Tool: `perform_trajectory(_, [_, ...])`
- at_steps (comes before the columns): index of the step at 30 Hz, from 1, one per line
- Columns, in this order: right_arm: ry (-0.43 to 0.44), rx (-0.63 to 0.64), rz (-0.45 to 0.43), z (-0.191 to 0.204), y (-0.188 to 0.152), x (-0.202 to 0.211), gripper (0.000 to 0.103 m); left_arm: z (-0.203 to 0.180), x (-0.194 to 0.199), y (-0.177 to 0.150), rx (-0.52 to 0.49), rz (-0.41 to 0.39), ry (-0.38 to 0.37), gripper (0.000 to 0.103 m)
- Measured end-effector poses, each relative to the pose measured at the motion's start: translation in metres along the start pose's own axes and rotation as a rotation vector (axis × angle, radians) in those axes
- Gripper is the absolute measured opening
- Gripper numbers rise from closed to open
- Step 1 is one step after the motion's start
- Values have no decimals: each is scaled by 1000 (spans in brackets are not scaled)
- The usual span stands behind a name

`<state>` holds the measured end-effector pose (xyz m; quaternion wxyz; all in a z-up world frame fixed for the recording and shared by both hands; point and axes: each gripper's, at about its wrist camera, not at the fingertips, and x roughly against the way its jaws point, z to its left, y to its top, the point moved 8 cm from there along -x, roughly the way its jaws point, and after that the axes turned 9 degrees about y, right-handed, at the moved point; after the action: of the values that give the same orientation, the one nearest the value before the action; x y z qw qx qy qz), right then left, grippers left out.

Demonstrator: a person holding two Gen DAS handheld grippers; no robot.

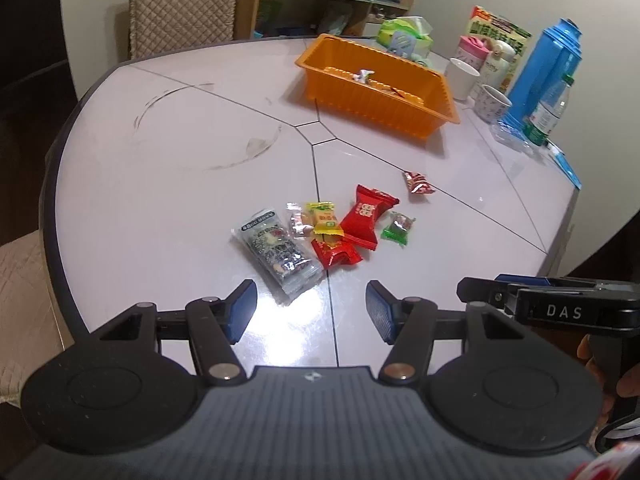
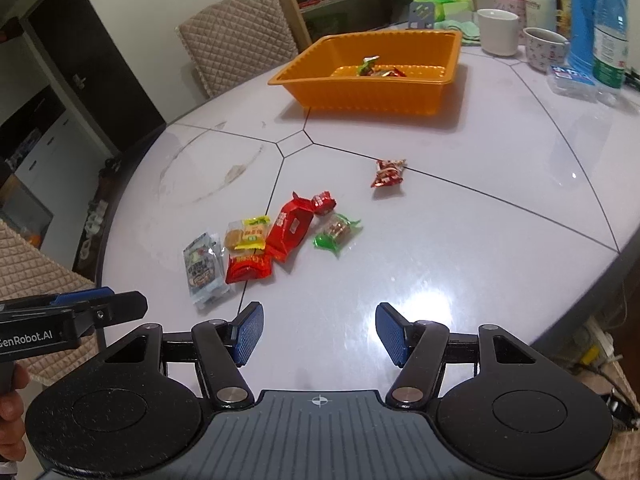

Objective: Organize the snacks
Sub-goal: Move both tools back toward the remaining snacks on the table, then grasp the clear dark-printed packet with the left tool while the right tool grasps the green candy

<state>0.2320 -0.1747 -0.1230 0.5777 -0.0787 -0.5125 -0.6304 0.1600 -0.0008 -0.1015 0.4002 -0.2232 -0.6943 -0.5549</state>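
Observation:
Several wrapped snacks lie on the white table: a grey packet (image 1: 278,254) (image 2: 205,266), a yellow one (image 1: 325,219) (image 2: 253,234), a long red one (image 1: 366,216) (image 2: 290,228), a small red one (image 1: 335,255) (image 2: 248,268), a green candy (image 1: 397,228) (image 2: 338,232) and a lone red candy (image 1: 418,182) (image 2: 387,173). An orange tray (image 1: 360,108) (image 2: 320,80) at the back holds a few candies. My left gripper (image 1: 311,311) is open and empty, just short of the grey packet. My right gripper (image 2: 319,334) is open and empty, to the right of the pile.
Cups (image 1: 462,78) (image 2: 498,32), a blue thermos (image 1: 548,72), a water bottle (image 2: 610,36) and a tissue pack (image 2: 442,0) stand at the table's back right. A quilted chair (image 2: 240,52) stands behind the table. The table edge curves at left and right.

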Motion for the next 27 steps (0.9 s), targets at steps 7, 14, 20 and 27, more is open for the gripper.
perform_trajectory(7, [35, 77, -3, -14, 20, -18, 62, -5, -16, 7, 37, 16, 54, 57])
perform_trajectory(14, [68, 128, 34, -33, 34, -46, 62, -1, -31, 12, 102, 37, 122, 57])
perform_trajectory(20, [113, 118, 82, -37, 39, -71, 48, 6, -35, 13, 153, 46, 165, 57])
perform_trajectory(27, [115, 106, 99, -36, 48, -91, 46, 14, -38, 11, 198, 57, 202, 57])
